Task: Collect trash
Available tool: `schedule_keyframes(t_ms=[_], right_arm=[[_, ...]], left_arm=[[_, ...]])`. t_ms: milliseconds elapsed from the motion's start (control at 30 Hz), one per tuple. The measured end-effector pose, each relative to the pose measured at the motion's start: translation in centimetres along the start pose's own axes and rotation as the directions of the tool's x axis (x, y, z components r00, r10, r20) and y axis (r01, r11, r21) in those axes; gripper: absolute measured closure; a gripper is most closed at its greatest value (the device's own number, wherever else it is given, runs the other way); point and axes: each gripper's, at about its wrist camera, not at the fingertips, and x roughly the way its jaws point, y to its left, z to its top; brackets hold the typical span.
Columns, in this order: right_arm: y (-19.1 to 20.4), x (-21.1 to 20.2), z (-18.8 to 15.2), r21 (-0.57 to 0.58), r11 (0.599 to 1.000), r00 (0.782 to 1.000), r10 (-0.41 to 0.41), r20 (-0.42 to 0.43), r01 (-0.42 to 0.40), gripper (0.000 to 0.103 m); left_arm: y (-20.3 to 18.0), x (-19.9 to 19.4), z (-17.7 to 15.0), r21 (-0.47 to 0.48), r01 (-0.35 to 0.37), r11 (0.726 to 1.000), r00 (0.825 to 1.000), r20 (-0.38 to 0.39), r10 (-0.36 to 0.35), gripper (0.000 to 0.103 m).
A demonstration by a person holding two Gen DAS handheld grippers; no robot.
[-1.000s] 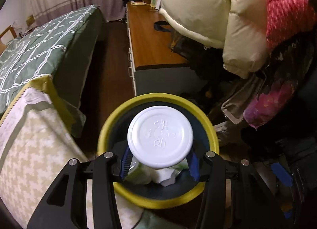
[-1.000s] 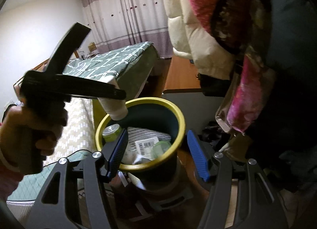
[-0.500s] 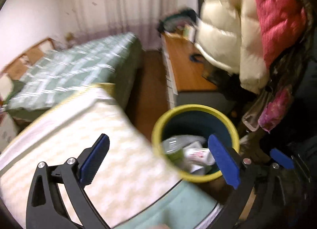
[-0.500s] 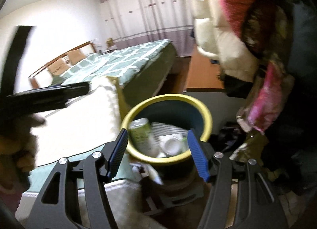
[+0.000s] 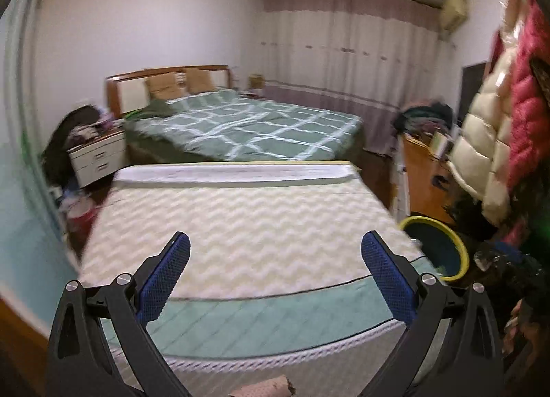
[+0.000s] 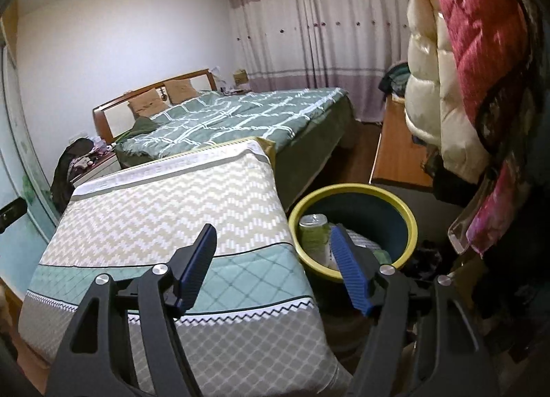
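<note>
A yellow-rimmed dark bin (image 6: 354, 190) stands on the floor beside the small bed; a green can (image 6: 313, 228) and other trash lie inside it. In the left wrist view the same bin (image 5: 457, 245) shows at the right edge. My left gripper (image 5: 275, 273) hangs wide open over the zigzag-patterned mattress (image 5: 240, 218), with nothing between its fingers. My right gripper (image 6: 273, 259) points toward the near corner of the mattress and the bin; its jaws are opening and hold nothing. Its right finger (image 6: 347, 266) overlaps the bin's near rim.
A larger bed with a green checked cover (image 5: 247, 122) lies behind. A wooden dresser (image 6: 395, 153) runs along the right wall. Puffy white and red coats (image 6: 447, 70) hang at the right. A white nightstand (image 5: 98, 156) with clutter stands at the left.
The left gripper let go of the white-lidded container over the bin, opened wide and swung left over the mattress. The right gripper shifted left and its jaws widened.
</note>
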Motion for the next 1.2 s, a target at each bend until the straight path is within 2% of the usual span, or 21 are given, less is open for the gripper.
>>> schedule_keyframes(t_ms=[133,300,567,1200], right_arm=[[0.7,-1.0,0.0,-0.015,1.0,1.0,0.003,0.015,-0.002,0.036],[1.0,-1.9,-0.4,-0.017,1.0,1.0,0.006,0.029,-0.006,0.036],[1.1,-2.5,-0.7,-0.021,1.0,0.999,-0.003,0.042,0.004,0.036],[1.0,-2.7,-0.6,-0.014,1.0,0.999,-0.002,0.049,0.003,0.035]], left_arm=[[3.1,-2.5,-1.3,-0.035,-0.071,0.997,0.997,0.035,0.072,0.005],[5.2,-3.8,-2.6,-0.053,-0.137,0.989,0.989,0.041,0.139,0.005],[4.2,-3.3,-3.5,-0.046,-0.121,0.992,0.993,0.012,0.122,0.005],[3.3,-3.2,-3.6,-0.044,-0.122,0.992,0.992,0.011,0.123,0.005]])
